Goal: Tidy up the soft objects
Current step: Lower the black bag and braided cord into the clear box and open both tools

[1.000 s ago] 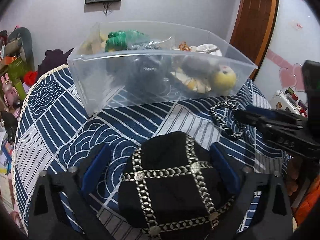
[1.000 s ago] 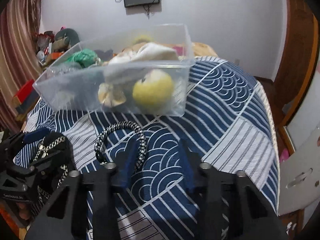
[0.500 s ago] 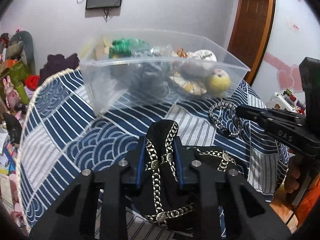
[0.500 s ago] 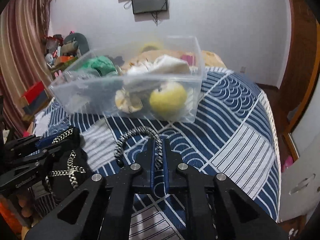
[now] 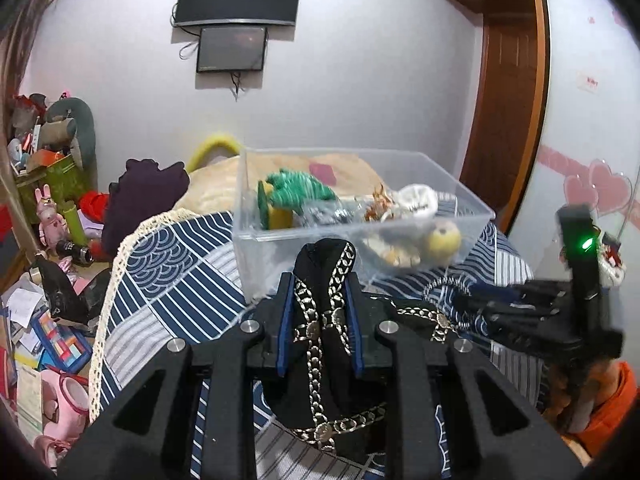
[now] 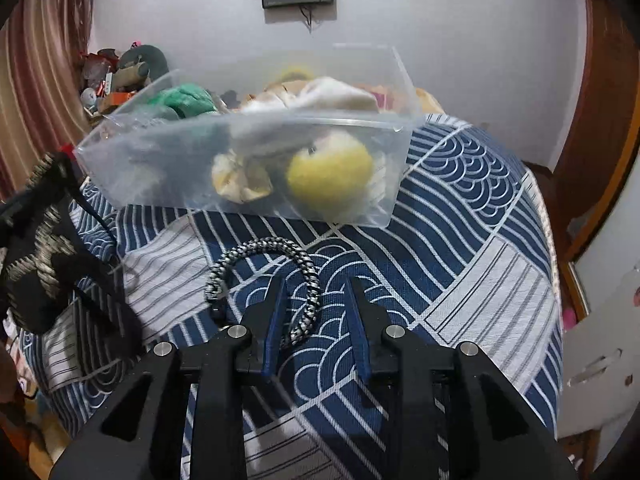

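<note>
since half a second ago the right claw (image 6: 316, 300) has spread apart, its blue pads now straddling one side of the braided cord loop (image 6: 276, 276) that lies on the blue wave-pattern bedspread (image 6: 460, 216). left claw (image 5: 320, 312) is raised and stays pinched on the black pouch with chain trim (image 5: 326, 320), which hangs lifted off the bed in front of the clear plastic bin (image 5: 452, 184). bin holds a yellow plush ball (image 6: 330, 176), a green plush (image 5: 298, 192) and other soft items.
</note>
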The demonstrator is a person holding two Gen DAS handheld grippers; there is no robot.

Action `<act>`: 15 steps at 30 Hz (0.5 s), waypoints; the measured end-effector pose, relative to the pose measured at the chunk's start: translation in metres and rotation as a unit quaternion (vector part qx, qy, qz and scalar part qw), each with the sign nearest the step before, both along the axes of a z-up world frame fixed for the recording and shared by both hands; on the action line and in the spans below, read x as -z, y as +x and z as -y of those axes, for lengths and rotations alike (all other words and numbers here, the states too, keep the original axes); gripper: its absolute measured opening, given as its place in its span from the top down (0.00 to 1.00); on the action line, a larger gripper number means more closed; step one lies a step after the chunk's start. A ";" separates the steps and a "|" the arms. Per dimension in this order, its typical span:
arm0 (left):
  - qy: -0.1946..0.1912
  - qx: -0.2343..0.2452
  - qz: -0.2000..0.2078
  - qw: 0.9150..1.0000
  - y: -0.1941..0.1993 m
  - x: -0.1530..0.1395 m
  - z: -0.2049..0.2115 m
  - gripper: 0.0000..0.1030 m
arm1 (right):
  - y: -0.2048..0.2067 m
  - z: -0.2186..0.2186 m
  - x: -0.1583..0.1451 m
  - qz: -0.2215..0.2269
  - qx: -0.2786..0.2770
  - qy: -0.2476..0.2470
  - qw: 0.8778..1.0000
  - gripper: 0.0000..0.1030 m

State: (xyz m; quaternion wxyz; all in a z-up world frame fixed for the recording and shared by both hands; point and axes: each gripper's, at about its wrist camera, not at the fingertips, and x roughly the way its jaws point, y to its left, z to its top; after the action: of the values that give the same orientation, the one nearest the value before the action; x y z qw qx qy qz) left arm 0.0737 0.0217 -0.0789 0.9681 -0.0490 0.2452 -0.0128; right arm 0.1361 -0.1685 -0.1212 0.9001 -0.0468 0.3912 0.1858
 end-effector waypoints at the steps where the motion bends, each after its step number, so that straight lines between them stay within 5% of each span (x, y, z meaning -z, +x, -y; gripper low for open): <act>1: -0.002 -0.003 0.005 1.000 0.000 -0.003 -0.003 0.78 | 0.000 0.001 0.000 0.004 0.002 0.000 1.000 0.85; 2: -0.003 -0.005 0.008 1.000 0.002 -0.005 -0.001 0.78 | 0.001 0.000 0.000 0.005 0.003 -0.004 1.000 0.94; 15: -0.010 -0.041 0.077 0.996 0.015 -0.049 -0.017 0.77 | -0.026 0.003 -0.059 0.094 -0.006 0.049 0.994 0.94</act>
State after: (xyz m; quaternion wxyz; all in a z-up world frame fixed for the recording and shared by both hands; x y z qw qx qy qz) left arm 0.0887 0.0386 -0.0299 0.9832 -0.0675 0.1681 0.0203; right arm 0.1096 -0.1715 -0.0619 0.9331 -0.0222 0.2950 0.2046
